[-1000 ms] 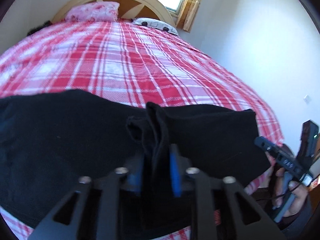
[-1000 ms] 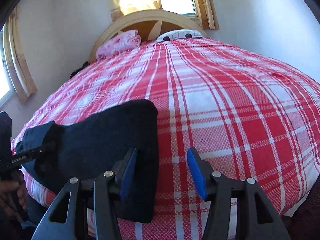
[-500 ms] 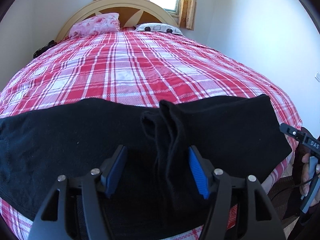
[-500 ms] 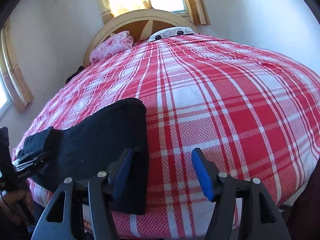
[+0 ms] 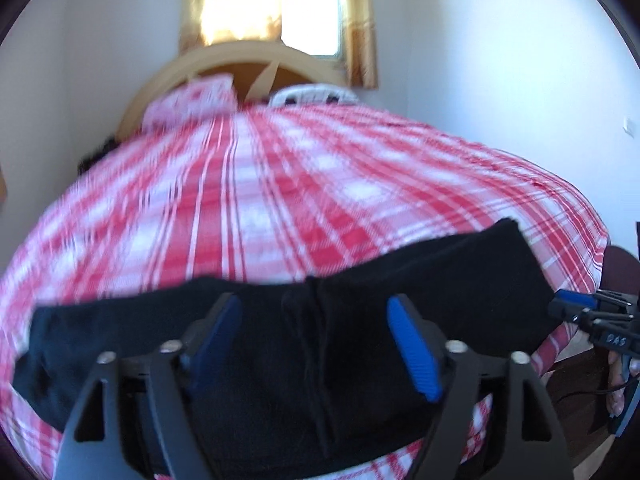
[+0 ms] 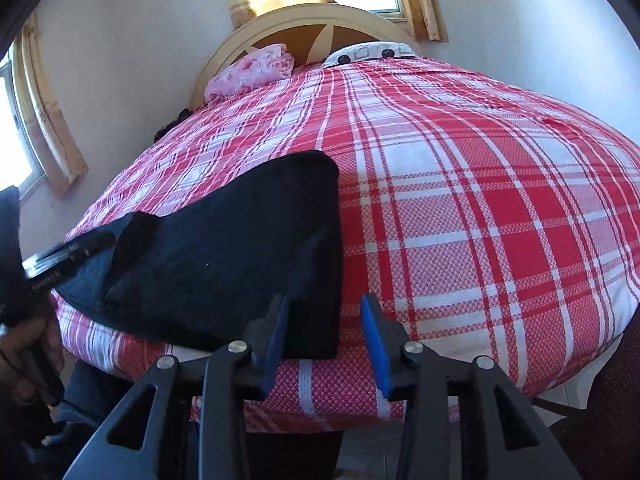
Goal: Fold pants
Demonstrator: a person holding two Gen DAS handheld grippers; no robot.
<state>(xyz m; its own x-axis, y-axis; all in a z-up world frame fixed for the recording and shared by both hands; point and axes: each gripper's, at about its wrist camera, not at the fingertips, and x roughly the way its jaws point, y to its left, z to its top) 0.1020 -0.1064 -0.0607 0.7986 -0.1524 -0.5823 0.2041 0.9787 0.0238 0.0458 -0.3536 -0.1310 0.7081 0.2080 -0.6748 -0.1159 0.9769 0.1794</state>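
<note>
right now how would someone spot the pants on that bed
Find the bed with the red and white plaid cover. Along its near edge lie the pants, spread flat. They are the only plain black item there, unlike the pink pillow by the headboard.

Plaid bedspread (image 6: 460, 200), pink pillow (image 6: 256, 70), headboard (image 6: 320, 20)

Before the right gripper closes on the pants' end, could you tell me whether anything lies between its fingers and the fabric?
Nothing visible does. The right gripper, jaws just closing, straddles the edge of the black pants, with only the plaid bedspread underneath.
</note>
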